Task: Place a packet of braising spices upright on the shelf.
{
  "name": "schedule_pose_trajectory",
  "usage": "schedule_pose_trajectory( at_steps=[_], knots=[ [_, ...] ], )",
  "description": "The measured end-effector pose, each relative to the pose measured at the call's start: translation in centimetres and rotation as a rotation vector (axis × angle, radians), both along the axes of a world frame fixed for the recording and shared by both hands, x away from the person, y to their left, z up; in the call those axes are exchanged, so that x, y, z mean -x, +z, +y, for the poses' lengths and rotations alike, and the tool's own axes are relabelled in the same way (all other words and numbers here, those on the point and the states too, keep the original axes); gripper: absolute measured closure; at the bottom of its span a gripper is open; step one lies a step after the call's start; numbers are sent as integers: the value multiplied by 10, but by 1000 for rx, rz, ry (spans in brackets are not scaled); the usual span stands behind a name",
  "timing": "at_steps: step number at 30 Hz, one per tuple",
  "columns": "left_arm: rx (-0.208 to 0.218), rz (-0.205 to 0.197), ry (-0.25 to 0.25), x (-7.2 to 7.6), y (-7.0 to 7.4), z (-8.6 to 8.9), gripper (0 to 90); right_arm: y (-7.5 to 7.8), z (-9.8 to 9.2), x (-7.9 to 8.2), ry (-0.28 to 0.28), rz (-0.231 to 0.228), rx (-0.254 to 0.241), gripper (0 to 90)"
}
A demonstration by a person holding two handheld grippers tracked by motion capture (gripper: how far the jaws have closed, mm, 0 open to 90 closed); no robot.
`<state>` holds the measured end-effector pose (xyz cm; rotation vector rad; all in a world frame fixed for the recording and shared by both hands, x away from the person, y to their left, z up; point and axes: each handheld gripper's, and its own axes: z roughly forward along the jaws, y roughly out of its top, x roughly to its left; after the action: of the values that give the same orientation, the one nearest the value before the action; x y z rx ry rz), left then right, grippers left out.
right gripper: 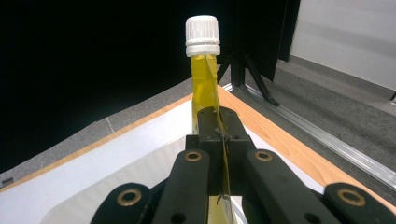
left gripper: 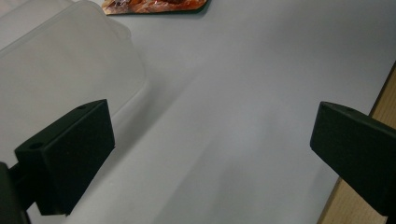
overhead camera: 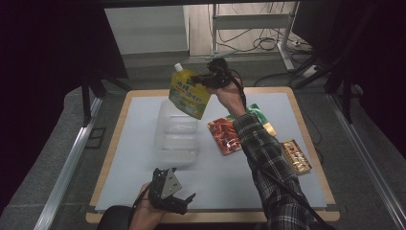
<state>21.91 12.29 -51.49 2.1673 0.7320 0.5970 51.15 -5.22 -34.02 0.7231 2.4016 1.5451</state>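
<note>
While the white mat [overhead camera: 119, 158] on the wooden table [overhead camera: 306, 124] takes up most of the scene, the clear plastic bin [overhead camera: 176, 134] sits open-topped directly under the right gripper [overhead camera: 203, 79], ahead of the left gripper [overhead camera: 184, 201]. Right gripper's jaws are clamped tight on the yellow spout pouch [overhead camera: 189, 93], pinching its thin upper edge just below the white cap [right gripper: 202, 35], so the pouch hangs free, tilted, above the bin's far rim; that grip on the flat seam looks chosen so the bag dangles straight and can drop into the bin. Left gripper rests low near the table's near edge, jaws wide with nothing between them, bin wall just beside its left jaw in the left gripper view; likely waiting or ready to steady the bin. To the right of the held pouch, below the person's plaid sleeve [overhead camera: 261, 148], lie a red snack packet [overhead camera: 224, 135], a green packet [overhead camera: 256, 112] partly hidden by the arm, and a gold-and-red packet [overhead camera: 296, 155] farther out. Nothing stands between pouch and bin opening; only the rim could catch the pouch bottom.
</note>
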Motion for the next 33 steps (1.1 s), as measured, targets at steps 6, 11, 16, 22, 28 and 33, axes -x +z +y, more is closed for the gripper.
schedule_pose_trajectory(
  at_steps=[6, 11, 16, 22, 28, 33],
  knots=[
    [0, -2, -2, 0, 0, 0, 0, -4, 14, -2, 17, -2, 5, 887],
    [-4, -3, -4, 0, 0, 0, 0, -8, 23, -3, 24, -2, 18, 887],
    [-5, -1, -4, 0, 0, 0, 0, -20, 32, -6, 30, 17, 61, 887],
    [-4, 0, -6, 0, 0, 0, 0, -38, 42, -11, 41, 49, 71, 885],
    [-3, 4, -12, 0, -1, -2, 0, -51, 47, -17, 26, 82, 44, 886],
    [-10, 7, -16, 1, -2, -4, 0, -56, 51, -16, 22, 90, 14, 885]
  ],
)
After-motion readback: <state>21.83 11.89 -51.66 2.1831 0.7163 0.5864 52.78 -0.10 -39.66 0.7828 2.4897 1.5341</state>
